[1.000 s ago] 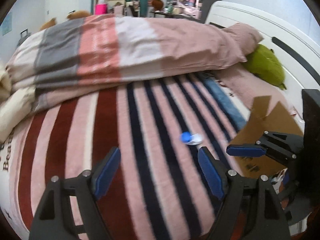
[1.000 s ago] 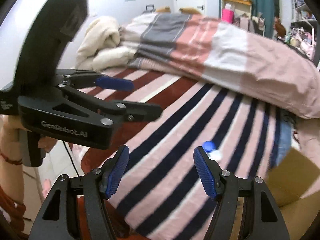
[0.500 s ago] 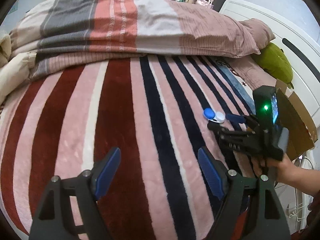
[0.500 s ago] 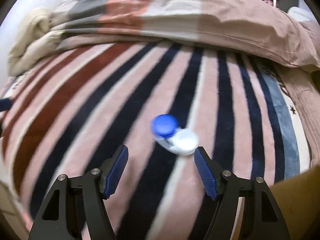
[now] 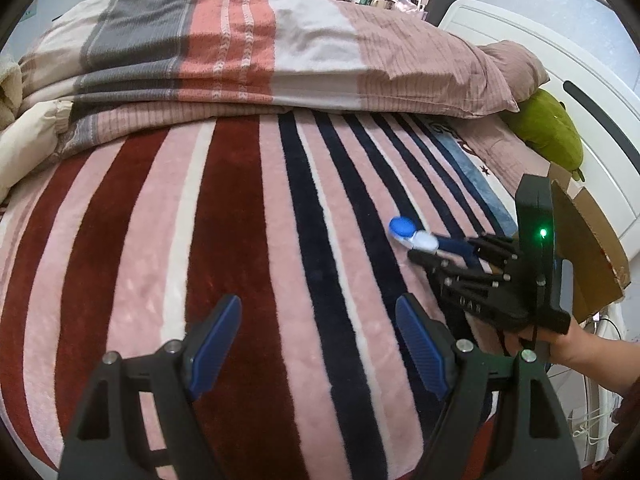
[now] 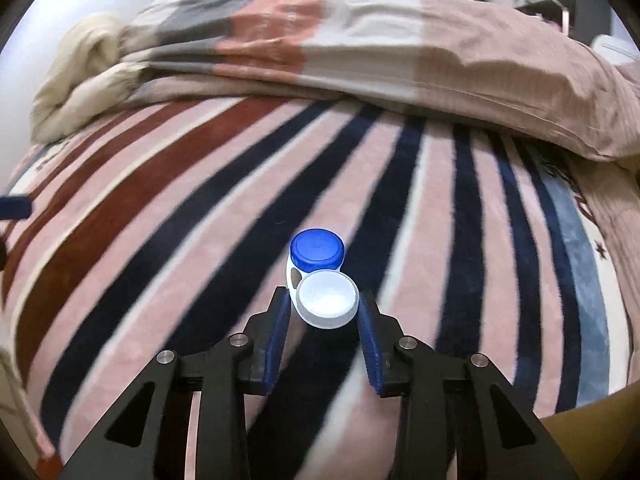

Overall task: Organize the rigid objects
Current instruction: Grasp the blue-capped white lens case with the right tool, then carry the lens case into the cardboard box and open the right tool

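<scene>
A small contact lens case (image 6: 320,276) with one blue cap and one white cap lies on the striped blanket (image 6: 200,220). My right gripper (image 6: 325,308) has its blue pads on either side of the white cap, closed against it. In the left wrist view the case (image 5: 412,234) lies right of centre with the right gripper (image 5: 432,250) at its white end. My left gripper (image 5: 316,340) is open and empty above the blanket, nearer the bed's front edge.
A folded striped duvet (image 5: 240,48) lies across the back of the bed. A green plush toy (image 5: 552,132) sits by the white headboard (image 5: 560,60). An open cardboard box (image 5: 588,248) stands at the right bed edge. A cream blanket (image 6: 80,76) is bunched far left.
My right gripper moved forward to the case and narrowed from wide open to closed on its white cap. My left gripper stayed open and shifted slightly.
</scene>
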